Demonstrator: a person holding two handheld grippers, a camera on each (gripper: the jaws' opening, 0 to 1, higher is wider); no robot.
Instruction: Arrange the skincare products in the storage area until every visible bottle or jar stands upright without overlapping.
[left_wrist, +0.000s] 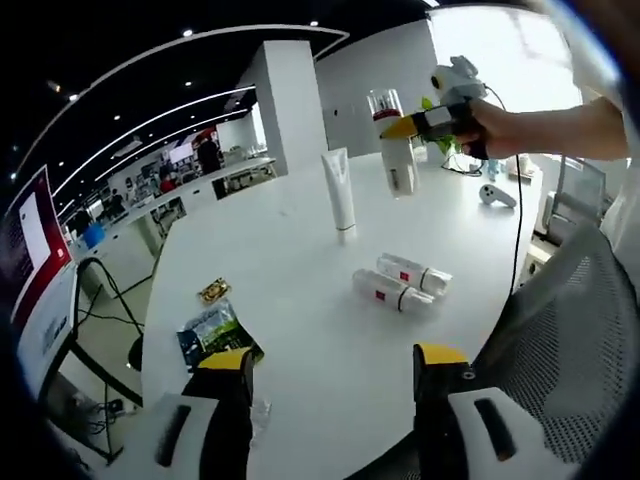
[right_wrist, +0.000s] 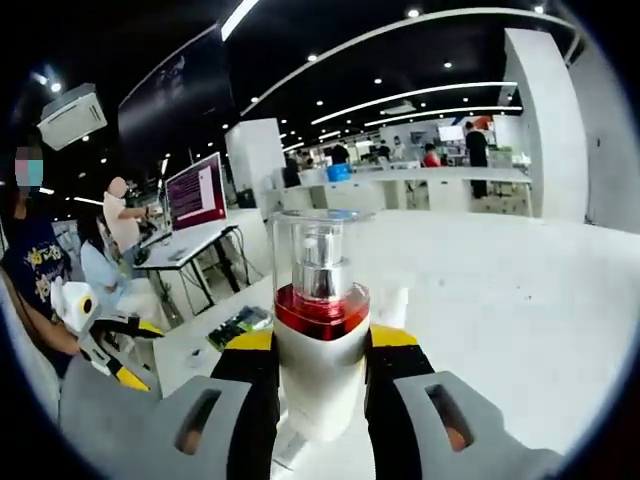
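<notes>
Right gripper (right_wrist: 318, 365) is clamped on a pump bottle (right_wrist: 320, 320) w/ clear cap and red collar, jaws pressing its white body from both sides. In the left gripper view that same gripper (left_wrist: 425, 122) shows upper right of frame, held by a hand (left_wrist: 500, 128), and the bottle (left_wrist: 393, 140) hangs upright, long axis vertical, above the white table (left_wrist: 300, 290), not touching it, just right of the standing white tube (left_wrist: 340, 195).

Left gripper (left_wrist: 335, 365) sits at bottom of frame, jaws apart, nothing between them.

Key relation: two small white bottles w/ red labels (left_wrist: 400, 283) lie on their sides at frame centre, side by side and touching, long axes running upper left to lower right. They're straight ahead of the left gripper and nearer to it than to the right one (which is busy anyway). So left looks best placed to stand them up; the held bottle likely just needs lowering beside the tube.

Snack packets (left_wrist: 215, 330) lie lower left, near the table edge.
</notes>
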